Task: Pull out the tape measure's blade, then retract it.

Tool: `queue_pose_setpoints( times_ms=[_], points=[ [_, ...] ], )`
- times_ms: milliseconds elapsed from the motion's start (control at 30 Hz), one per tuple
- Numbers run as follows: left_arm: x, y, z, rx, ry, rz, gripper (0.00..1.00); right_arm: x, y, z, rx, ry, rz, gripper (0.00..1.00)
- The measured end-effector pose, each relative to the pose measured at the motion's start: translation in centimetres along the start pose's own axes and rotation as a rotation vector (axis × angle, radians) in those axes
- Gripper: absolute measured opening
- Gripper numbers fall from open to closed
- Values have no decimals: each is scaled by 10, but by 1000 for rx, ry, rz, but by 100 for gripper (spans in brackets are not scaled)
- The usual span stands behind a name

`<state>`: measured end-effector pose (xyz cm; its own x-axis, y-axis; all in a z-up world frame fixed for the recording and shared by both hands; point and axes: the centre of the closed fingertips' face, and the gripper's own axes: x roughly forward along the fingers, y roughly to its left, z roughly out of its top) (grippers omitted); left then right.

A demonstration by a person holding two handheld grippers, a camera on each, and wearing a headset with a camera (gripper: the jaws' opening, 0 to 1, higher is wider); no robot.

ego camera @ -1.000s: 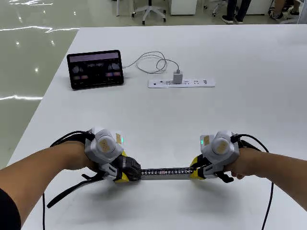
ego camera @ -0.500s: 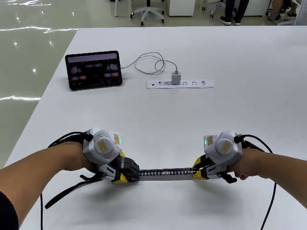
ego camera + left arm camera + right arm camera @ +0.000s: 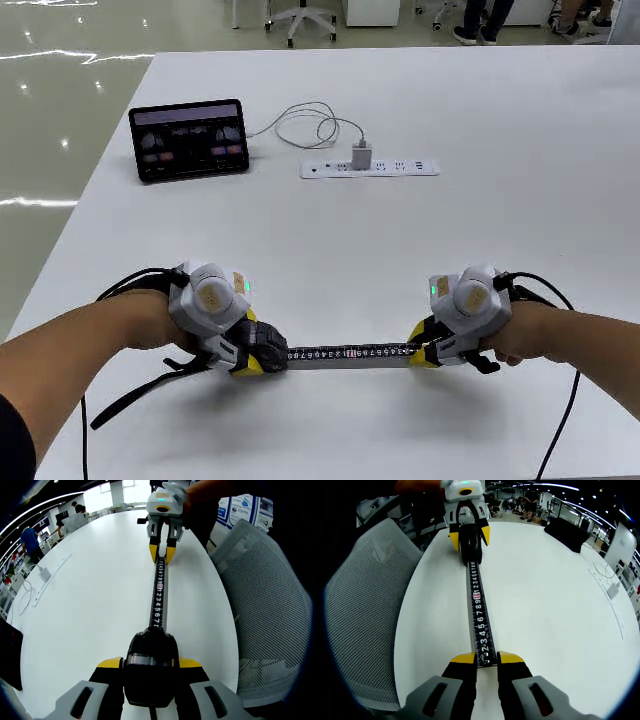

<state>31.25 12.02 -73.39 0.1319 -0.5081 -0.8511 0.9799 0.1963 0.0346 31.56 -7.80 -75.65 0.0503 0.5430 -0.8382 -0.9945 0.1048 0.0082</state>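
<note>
Dark and lit, a tablet (image 3: 190, 138) stood propped at the far left of the white table (image 3: 420, 250), well apart from the work, so nothing crowded the near edge where the pulling took place.

Near the left, the left gripper (image 3: 250, 355) had its yellow-tipped jaws clamped on the black case (image 3: 268, 350) of the tape measure, one jaw on each flat side. That grip seemed meant to anchor the case low on the table while the other end was drawn away.

From the case the blade (image 3: 350, 353) ran right, straight and taut, lying just above or on the tabletop with its numbers facing up. Its straightness suggested both ends were held in line to keep it from kinking. Far beyond it lay a power strip (image 3: 370, 168) with a charger plugged in.

At the near right, the right gripper (image 3: 425, 352) faced the left one with its jaws pinched together on the blade's free end. With only a modest length showing, I judged the pull-out was under way and the retraction not yet begun.
</note>
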Motion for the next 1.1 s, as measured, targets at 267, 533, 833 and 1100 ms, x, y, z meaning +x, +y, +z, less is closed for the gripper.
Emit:
queue_pose_setpoints(
  times_ms=[267, 533, 833, 1100],
  points=[
    [0, 0, 0, -1, 0, 3, 35, -1, -1, -6, -5, 13, -2, 11],
    [0, -1, 0, -5, 1, 3, 35, -8, -4, -16, -6, 26, -5, 10],
    [0, -1, 1, -6, 0, 5, 35, -13, -4, -23, -9, 41, -5, 10],
    [1, -2, 1, -1, 1, 3, 35, -18, -4, -30, -6, 48, -5, 10]
  ],
)
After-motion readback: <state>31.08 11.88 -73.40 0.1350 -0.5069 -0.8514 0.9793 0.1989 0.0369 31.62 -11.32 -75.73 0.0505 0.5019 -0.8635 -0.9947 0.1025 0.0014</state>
